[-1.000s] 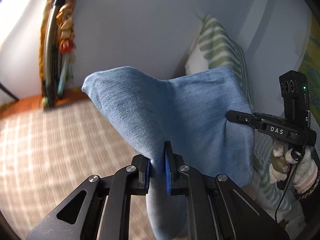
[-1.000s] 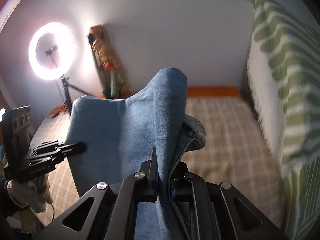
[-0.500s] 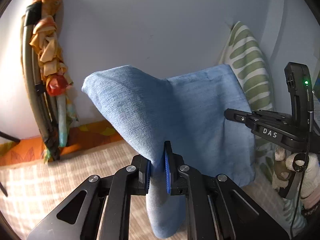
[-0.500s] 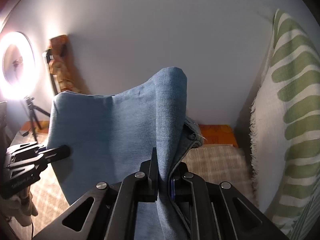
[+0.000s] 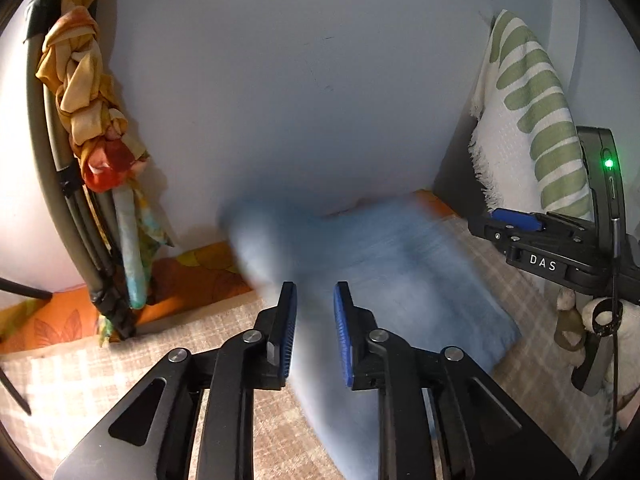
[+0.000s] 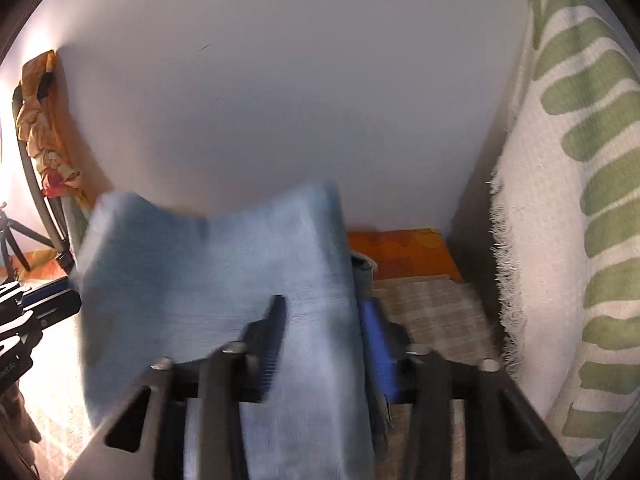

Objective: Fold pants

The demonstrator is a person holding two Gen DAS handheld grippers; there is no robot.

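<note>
You are holding both grippers angled downward over the checked bedspread (image 5: 100, 364), facing the pale wall (image 5: 280, 80). Your left gripper (image 5: 315, 334) is rising from the bottom centre of its frame, and its jaws have just been opening: the blue pads (image 5: 342, 332) are standing apart, with the blurred pants (image 5: 400, 272) running between them but not pinched. The denim is spreading from the gap up and to the right across the middle of the frame, apparently sinking onto the bedspread (the blur makes its edges hard to judge).

Your right gripper (image 6: 324, 344) is sitting at the bottom centre of its own view, and its jaws too have just been opening. They are spread wide, and a fold of the pants (image 6: 220, 280) is draping loosely through them, filling the lower left and centre of that frame; the pads are not pressing on it.

From the left wrist, the right gripper (image 5: 516, 220) is showing at the right edge, with your gloved hand (image 5: 600, 320) below it. A green-striped cloth (image 6: 560, 200) is hanging along the right side, and a knotted orange fabric (image 5: 80, 80) is hanging at the upper left.
</note>
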